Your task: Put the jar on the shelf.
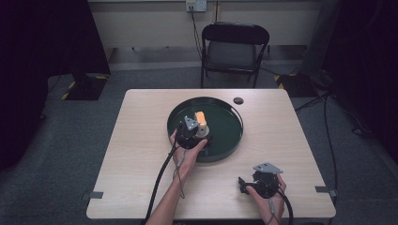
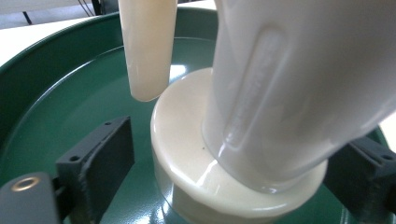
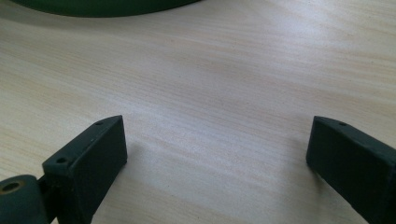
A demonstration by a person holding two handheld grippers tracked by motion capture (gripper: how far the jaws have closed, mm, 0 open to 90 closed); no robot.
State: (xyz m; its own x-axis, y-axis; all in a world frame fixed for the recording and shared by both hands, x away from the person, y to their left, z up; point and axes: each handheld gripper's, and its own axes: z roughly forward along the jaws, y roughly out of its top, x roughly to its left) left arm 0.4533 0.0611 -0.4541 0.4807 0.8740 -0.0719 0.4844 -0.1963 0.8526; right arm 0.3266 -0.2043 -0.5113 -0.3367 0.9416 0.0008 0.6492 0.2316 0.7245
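Left hand-held gripper (image 1: 201, 132) sits at centre frame of the high view, over the near-left part of the round green tray (image 1: 234, 123). The left gripper view shows a cream-white plastic dispenser (image 2: 289, 93) standing on its wider round base (image 2: 187, 135) on the tray floor, with a narrow cream spout (image 2: 147, 46) hanging down at upper left of the frame. In the high view an orange part (image 1: 200, 116) tops the dispenser. The black jaws stand either side of the base: the left one is clearly apart from it; contact at the right one cannot be told. Read as released, the dispenser resting on the tray.

Right hand-held gripper (image 1: 241, 183) rests at lower right of the high view on the pale wood surface (image 1: 141, 140); its jaws are wide apart with bare surface between them, nothing held. A small black disc (image 1: 238, 100) lies just beyond the tray rim.

Judgement: the step in hand looks like setting the dispenser down. To do it well, keep the jaws level and spread, draw straight back along the jaw line so neither pad drags the base, and clear the tray wall before lifting. Tipping is the risk: the body is tall over its foot.
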